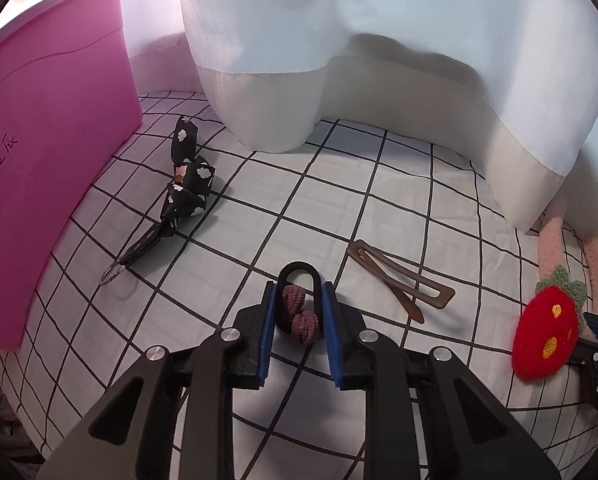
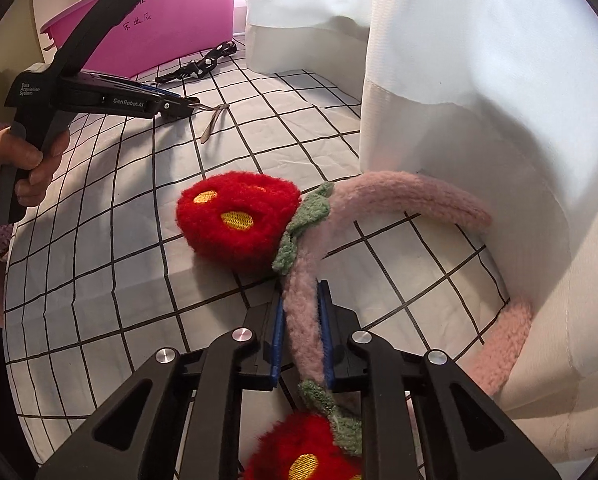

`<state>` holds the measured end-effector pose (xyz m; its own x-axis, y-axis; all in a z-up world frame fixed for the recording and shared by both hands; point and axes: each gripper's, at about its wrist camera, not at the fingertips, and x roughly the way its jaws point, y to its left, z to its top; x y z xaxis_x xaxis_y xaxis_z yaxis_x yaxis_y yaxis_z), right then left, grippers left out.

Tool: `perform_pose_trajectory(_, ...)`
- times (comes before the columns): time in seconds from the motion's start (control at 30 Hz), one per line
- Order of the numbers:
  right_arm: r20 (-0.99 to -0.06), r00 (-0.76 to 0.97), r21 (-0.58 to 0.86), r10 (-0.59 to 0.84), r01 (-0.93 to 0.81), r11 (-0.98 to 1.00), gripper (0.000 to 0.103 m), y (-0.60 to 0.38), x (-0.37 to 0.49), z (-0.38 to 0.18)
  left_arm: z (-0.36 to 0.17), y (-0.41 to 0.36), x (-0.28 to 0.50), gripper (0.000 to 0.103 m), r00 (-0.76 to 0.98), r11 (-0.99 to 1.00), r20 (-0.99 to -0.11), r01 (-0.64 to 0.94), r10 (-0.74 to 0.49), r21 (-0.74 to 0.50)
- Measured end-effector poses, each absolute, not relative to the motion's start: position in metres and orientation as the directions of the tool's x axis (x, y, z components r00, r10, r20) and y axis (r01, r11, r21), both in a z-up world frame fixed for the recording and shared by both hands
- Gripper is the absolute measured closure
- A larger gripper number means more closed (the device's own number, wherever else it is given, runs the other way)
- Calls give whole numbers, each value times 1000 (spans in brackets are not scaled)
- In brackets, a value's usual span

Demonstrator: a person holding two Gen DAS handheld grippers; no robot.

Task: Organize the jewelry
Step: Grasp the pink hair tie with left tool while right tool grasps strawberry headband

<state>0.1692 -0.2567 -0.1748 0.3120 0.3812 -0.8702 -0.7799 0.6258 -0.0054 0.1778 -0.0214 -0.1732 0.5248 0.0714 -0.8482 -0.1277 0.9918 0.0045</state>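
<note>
My left gripper (image 1: 299, 294) is shut on a black hair tie with mauve knit balls (image 1: 299, 316), low over the checked cloth; it also shows in the right wrist view (image 2: 179, 106). My right gripper (image 2: 302, 304) is shut on a fluffy pink headband (image 2: 403, 194) that carries red strawberry pom-poms (image 2: 237, 216). One strawberry (image 1: 547, 334) shows at the right in the left wrist view. A brown hair clip (image 1: 403, 280) lies just right of the left gripper. A black cloud-print bow strap (image 1: 187, 184) lies at the left. A pink bin (image 1: 47, 140) stands at the far left.
A white curtain (image 1: 339, 40) hangs along the back and right side, touching the checked cloth (image 1: 299, 200). The headband's ends rest against the curtain (image 2: 499, 120). The pink bin also shows at the back in the right wrist view (image 2: 171, 20).
</note>
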Motion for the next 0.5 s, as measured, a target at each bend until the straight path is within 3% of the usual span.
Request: perform_pose_trajectory(0.5, -832, 330, 85, 446, -719, 690, 92, -246, 145, -145, -145, -3, 135, 85, 552, 987, -832, -152, 50, -42)
